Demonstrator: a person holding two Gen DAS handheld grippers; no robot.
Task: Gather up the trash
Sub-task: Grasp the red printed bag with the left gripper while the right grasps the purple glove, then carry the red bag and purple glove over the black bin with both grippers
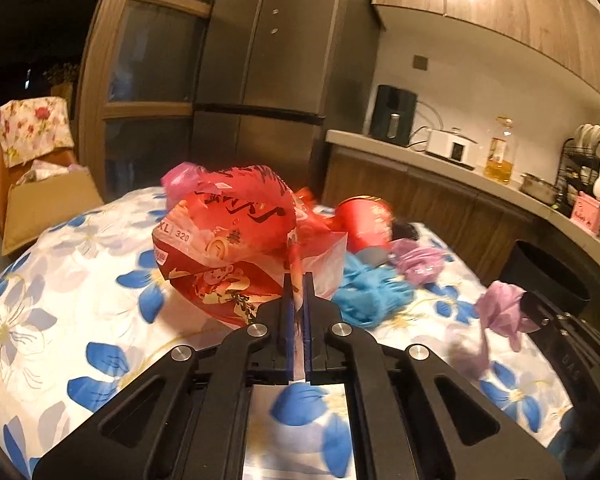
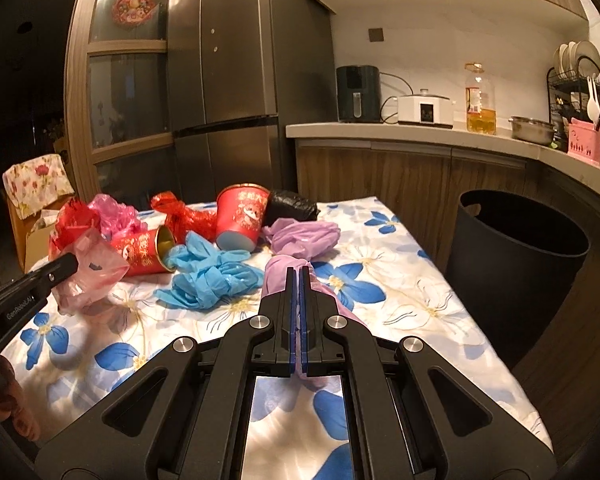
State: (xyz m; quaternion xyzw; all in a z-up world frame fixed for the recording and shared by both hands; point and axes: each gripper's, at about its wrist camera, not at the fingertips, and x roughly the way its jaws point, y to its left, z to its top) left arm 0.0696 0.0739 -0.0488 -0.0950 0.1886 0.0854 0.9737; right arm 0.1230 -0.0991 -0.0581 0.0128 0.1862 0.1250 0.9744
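Floral-clothed table [image 2: 400, 264] – cups [image 2: 242, 216], gloves [image 2: 212, 276], bags [image 2: 188, 216]

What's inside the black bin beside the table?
The black bin shows only dark inner wall from the right wrist view; its bottom is hidden by the rim and shadow, so contents cannot be told.

A tall steel fridge [image 2: 236, 52] stands at twelve o'clock behind the table [image 2: 412, 292] with its blue-flowered cloth. Toward two o'clock along the kitchen worktop [image 2: 380, 130] sit a dark air fryer [image 2: 358, 94], a white cooker [image 2: 424, 110], an oil bottle [image 2: 480, 100], a steel pot [image 2: 534, 130] and a dish rack [image 2: 576, 80].
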